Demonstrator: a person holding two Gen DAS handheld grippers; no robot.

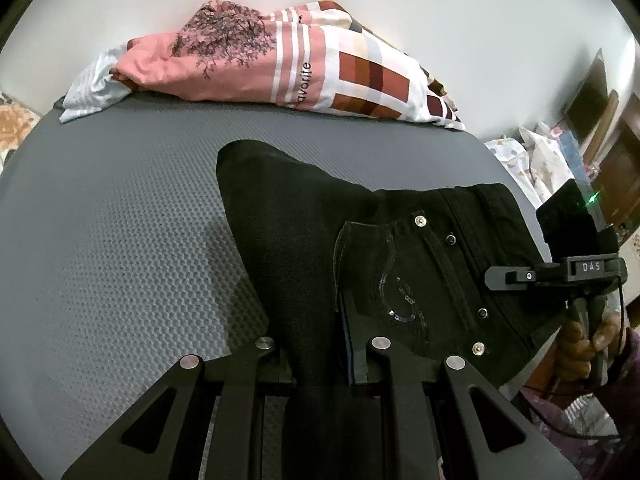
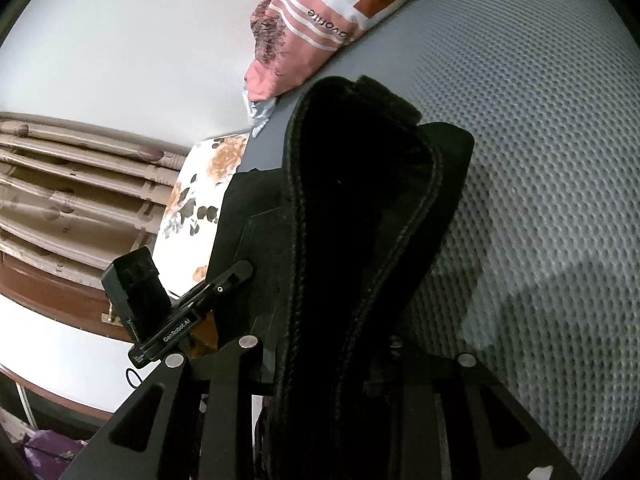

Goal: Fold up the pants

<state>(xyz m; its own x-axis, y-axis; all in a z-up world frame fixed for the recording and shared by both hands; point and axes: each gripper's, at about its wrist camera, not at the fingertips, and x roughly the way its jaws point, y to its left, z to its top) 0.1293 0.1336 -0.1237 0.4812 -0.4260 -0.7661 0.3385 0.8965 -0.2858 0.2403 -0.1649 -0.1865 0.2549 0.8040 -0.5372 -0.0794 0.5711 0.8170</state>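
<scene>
The black pants hang lifted above the grey textured mat. Their back pocket with sequin stitching and rivets faces the left wrist view. My left gripper is shut on the pants fabric, which bunches between its fingers. My right gripper is shut on the waistband edge of the pants, which rises thick and folded in front of the camera. The right gripper also shows in the left wrist view at the waistband's right end. The left gripper shows in the right wrist view.
A pink and checked bundle of bedding lies along the far edge of the mat, with a white cloth beside it. A floral sheet and a curtain are off the mat's left side. A white wall stands behind.
</scene>
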